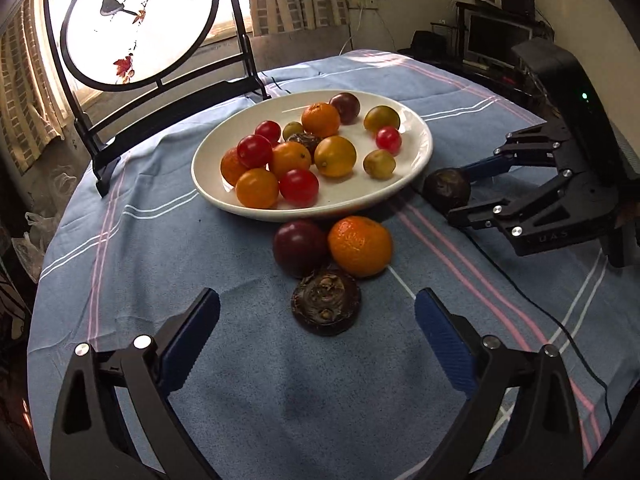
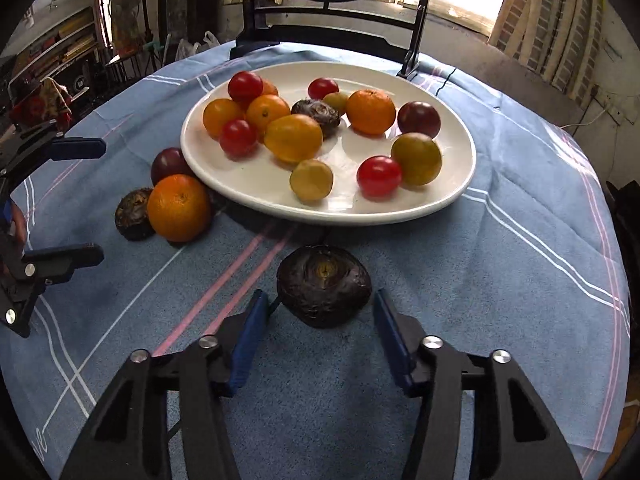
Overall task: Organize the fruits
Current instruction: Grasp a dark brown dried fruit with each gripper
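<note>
A white plate (image 1: pixel 416 160) (image 2: pixel 452 196) holds several oranges, red tomatoes, greenish fruits and dark ones. On the cloth in front of it lie an orange (image 1: pixel 359 245) (image 2: pixel 178 207), a dark red round fruit (image 1: pixel 300 246) (image 2: pixel 170 161) and a dark brown water chestnut (image 1: pixel 326 305) (image 2: pixel 134 213). My left gripper (image 1: pixel 318 314) (image 2: pixel 96 196) is open, its fingers on either side of that chestnut, apart from it. My right gripper (image 2: pixel 320 304) (image 1: pixel 460 190) is open around a second dark chestnut (image 2: pixel 324 285) (image 1: pixel 447 188) by the plate's rim, not touching it.
A blue striped cloth (image 1: pixel 160 264) covers the round table. A black framed round screen with painted birds (image 1: pixel 136 20) stands behind the plate. A black cable (image 1: pixel 560 328) runs over the cloth on the right. Shelves and clutter surround the table.
</note>
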Available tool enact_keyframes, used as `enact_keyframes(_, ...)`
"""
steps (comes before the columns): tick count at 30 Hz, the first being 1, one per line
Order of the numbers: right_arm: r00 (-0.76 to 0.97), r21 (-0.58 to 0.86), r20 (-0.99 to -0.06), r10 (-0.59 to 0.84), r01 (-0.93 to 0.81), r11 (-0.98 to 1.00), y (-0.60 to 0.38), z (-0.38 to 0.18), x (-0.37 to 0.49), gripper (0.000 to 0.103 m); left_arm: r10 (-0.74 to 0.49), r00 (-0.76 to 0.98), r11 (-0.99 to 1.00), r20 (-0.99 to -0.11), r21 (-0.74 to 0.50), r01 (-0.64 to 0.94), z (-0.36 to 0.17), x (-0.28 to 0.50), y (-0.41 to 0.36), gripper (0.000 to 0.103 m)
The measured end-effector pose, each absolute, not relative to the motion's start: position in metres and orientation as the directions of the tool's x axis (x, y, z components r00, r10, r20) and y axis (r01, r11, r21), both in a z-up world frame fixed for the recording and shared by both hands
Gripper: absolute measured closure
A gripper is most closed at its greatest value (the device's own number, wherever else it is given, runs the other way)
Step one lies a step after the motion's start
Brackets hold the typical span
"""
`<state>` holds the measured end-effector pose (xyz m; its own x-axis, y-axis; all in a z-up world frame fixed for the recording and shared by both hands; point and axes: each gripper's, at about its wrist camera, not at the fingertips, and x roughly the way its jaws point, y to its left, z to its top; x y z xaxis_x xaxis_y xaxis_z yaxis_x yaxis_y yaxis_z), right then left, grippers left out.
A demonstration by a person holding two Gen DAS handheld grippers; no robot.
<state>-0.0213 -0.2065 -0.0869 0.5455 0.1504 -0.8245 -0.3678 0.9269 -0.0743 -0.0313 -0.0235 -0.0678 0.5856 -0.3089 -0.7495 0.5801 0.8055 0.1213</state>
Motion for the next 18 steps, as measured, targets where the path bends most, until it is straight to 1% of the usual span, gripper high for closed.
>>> enact_keyframes(1, 0.551, -0.077, -0.821, 0.15, -0.367, 0.927, -0.207, -0.086, -0.021, 0.057, -0.311, 0.57, 0.804, -0.76, 0.11, 0.585, -0.069, -0.028, -0.026, 0.015)
enact_keyframes(2, 0.549, -0.082, -0.822, 0.149, -0.373, 0.924, -0.208, -0.085, -0.022, 0.058, -0.309, 0.551, 0.802, -0.775, 0.099, 0.589, -0.071, -0.025, -0.028, 0.021)
enact_keyframes(4, 0.548, -0.072, -0.821, 0.158, -0.375, 0.924, -0.21, -0.084, -0.024, 0.058, -0.298, 0.516, 0.802, -0.803, 0.082, 0.591, -0.077, -0.017, -0.031, 0.027)
enact_keyframes(6, 0.549, -0.078, -0.821, 0.158, -0.381, 0.921, -0.21, -0.082, -0.027, 0.058, -0.294, 0.492, 0.802, -0.819, 0.069, 0.593, -0.082, -0.013, -0.033, 0.038)
enact_keyframes(7, 0.55, -0.075, -0.819, 0.163, -0.384, 0.92, -0.21, -0.081, -0.029, 0.058, -0.294, 0.485, 0.801, -0.824, 0.064, 0.595, -0.084, -0.012, -0.033, 0.039)
enact_keyframes(9, 0.548, -0.066, -0.819, 0.171, -0.386, 0.92, -0.211, -0.08, -0.03, 0.058, -0.298, 0.472, 0.798, -0.83, 0.056, 0.601, -0.086, -0.011, -0.035, 0.047)
enact_keyframes(11, 0.547, -0.071, -0.82, 0.169, -0.389, 0.918, -0.211, -0.08, -0.031, 0.058, -0.29, 0.463, 0.8, -0.838, 0.053, 0.598, -0.089, -0.009, -0.036, 0.052)
enact_keyframes(13, 0.544, -0.061, -0.82, 0.176, -0.389, 0.919, -0.211, -0.08, -0.032, 0.058, -0.29, 0.463, 0.806, -0.837, 0.048, 0.59, -0.088, -0.008, -0.035, 0.06)
enact_keyframes(15, 0.549, -0.063, -0.817, 0.177, -0.389, 0.919, -0.211, -0.079, -0.035, 0.058, -0.306, 0.445, 0.809, -0.842, 0.016, 0.588, -0.086, -0.008, -0.032, 0.06)
enact_keyframes(18, 0.552, -0.051, -0.812, 0.19, -0.391, 0.919, -0.212, -0.075, -0.04, 0.058, -0.324, 0.465, 0.802, -0.824, 0.022, 0.597, -0.076, -0.017, -0.028, 0.06)
